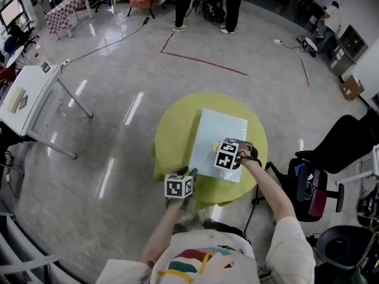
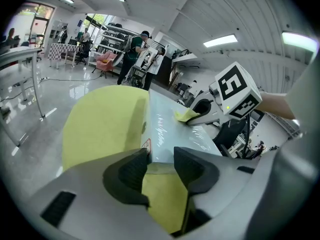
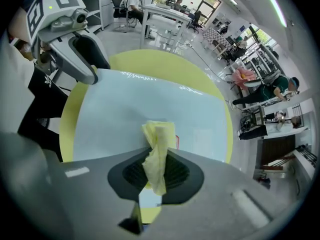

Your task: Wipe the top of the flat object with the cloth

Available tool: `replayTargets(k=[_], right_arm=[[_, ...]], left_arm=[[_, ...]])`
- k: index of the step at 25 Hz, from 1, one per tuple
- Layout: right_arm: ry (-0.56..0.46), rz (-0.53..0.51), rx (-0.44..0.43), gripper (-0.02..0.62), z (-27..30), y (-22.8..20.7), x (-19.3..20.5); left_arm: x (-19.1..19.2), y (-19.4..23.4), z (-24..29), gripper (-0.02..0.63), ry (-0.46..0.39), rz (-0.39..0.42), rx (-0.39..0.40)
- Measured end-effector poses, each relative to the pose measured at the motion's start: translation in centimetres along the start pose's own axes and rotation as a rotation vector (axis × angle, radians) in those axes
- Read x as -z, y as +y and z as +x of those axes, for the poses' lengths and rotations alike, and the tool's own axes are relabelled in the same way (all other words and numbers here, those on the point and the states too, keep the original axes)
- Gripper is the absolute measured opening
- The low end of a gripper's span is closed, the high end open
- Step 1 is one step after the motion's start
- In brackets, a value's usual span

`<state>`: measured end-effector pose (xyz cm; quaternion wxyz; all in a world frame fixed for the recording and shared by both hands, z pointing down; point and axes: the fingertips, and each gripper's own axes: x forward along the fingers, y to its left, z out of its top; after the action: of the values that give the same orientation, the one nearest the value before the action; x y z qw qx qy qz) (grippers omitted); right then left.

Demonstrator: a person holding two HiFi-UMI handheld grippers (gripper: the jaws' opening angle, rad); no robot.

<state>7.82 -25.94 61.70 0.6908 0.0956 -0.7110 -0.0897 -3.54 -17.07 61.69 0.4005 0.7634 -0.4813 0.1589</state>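
Observation:
A pale blue flat board [image 1: 222, 129] lies on a round yellow table [image 1: 174, 129]. My right gripper [image 1: 221, 150] points steeply down over the board's near half, shut on a crumpled yellow cloth [image 3: 159, 139]. The cloth hangs from the jaws onto the board [image 3: 140, 99] and also shows as a yellow tuft [image 2: 186, 115]. My left gripper [image 2: 160, 166] rests at the board's near-left corner [image 2: 162, 121]. Its jaws stand a small gap apart with that corner in the gap. I cannot tell whether the pads touch it. It shows at the upper left of the right gripper view [image 3: 92, 75].
A white folding table [image 1: 29, 99] stands at the far left. A black office chair [image 1: 331, 152] sits close to the right of the round table, with a dark bin [image 1: 343, 247] nearer me. People [image 1: 231, 5] stand at the far end, beyond a red floor line [image 1: 201, 61].

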Motion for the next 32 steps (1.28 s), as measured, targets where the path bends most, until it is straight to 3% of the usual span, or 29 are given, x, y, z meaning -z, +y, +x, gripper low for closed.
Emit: replayTargets(k=[21, 32], right_arm=[[-0.055, -0.014, -0.086, 0.028, -2.9, 9.4, -2.3], [-0.072, -0.006, -0.108, 0.028, -3.7, 11.5, -2.8]], left_arm=[[-0.6, 0.1, 0.2, 0.17, -0.01, 0.023, 0.026], [-0.7, 0.1, 0.0, 0.17, -0.01, 0.023, 0.04]])
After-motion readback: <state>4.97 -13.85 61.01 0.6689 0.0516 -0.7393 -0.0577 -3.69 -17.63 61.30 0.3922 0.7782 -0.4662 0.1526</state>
